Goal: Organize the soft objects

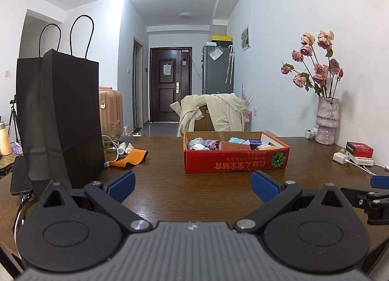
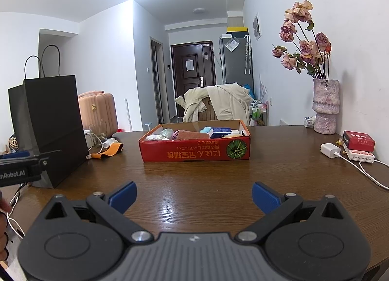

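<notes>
A red cardboard box (image 1: 237, 160) (image 2: 194, 152) sits mid-table, holding several soft items: a brown-red sponge or cloth (image 1: 234, 146) (image 2: 187, 134), pale cloths, a light blue piece and a small blue carton (image 2: 220, 131). A tall black paper bag (image 1: 60, 120) (image 2: 51, 125) stands at the left. An orange cloth (image 1: 132, 157) (image 2: 109, 151) lies beside it. My left gripper (image 1: 193, 187) is open and empty above the table, short of the box. My right gripper (image 2: 194, 197) is open and empty too, short of the box.
A vase of dried roses (image 1: 327, 120) (image 2: 325, 108) stands at the right by the wall, with red boxes (image 2: 358, 140), a white charger (image 2: 329, 150) and cables. A glass and white cables (image 1: 114, 143) sit behind the bag. A chair draped with a coat (image 1: 214, 113) stands beyond the table.
</notes>
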### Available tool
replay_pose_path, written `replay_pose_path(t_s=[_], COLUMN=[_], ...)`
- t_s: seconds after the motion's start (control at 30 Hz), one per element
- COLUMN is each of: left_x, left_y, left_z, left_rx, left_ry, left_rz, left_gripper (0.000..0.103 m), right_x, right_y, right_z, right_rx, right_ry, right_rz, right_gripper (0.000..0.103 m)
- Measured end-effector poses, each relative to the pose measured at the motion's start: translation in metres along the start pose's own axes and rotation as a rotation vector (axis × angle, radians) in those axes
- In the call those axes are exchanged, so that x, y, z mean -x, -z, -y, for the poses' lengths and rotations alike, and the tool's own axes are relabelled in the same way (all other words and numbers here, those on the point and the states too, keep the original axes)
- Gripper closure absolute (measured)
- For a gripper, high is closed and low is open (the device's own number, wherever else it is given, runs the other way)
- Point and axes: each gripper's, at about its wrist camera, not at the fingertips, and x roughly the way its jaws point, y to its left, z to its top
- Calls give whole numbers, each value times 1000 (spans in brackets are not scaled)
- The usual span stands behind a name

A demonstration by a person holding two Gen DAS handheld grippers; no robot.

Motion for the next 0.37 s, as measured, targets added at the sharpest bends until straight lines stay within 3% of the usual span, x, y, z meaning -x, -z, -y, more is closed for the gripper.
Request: replay_pose_path(t_s=[0.37], left_x=[4], left_y=[0], left_z=[0], left_rx=[-1], left_ry=[3], left_rz=[25], left_gripper=[0], right_x=[-1], right_y=[2], right_z=[0], right_rx=[1], right_ry=[-4], right_rz=[2], right_gripper=[1])
